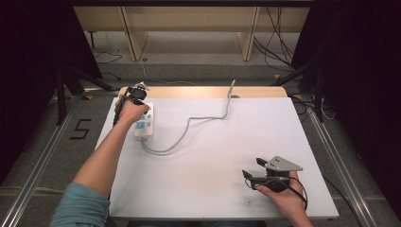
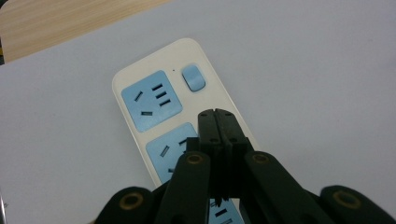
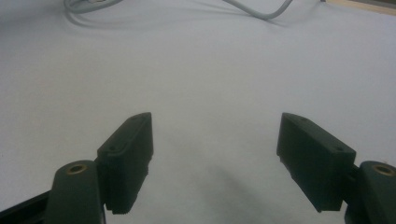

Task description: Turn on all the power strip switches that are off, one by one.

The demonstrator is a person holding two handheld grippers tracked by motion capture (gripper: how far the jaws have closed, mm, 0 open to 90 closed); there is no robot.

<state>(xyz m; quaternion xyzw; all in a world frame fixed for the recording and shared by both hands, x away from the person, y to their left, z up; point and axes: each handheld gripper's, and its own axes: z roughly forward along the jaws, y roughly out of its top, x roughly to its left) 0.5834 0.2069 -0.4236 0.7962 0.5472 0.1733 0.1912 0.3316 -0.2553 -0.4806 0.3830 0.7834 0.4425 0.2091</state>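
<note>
At the far left of the white table (image 1: 213,156), the left gripper (image 1: 135,94) sits over a white plastic power strip with light-blue socket faces (image 1: 143,122), which lies lengthwise near the table's left edge. In the left gripper view its two black jaws are pressed flat together with nothing between them, their joined tips (image 2: 217,114) poised over the power strip (image 2: 154,93), just short of the rounded light-blue rocker switch (image 2: 193,77) and beside the uppermost socket; whether the tips actually touch the casing cannot be told. From the near end of the strip a pale grey cable (image 1: 189,124) loops out and winds across the middle of the table to the far wooden edge (image 1: 255,91). Well apart, near the front right corner, the right gripper (image 1: 251,170), topped by its grey three-cornered plate, rests in the person's hand low over the surface. In the right gripper view its jaws stand wide apart (image 3: 215,154) with only bare tabletop between them, holding nothing.
</note>
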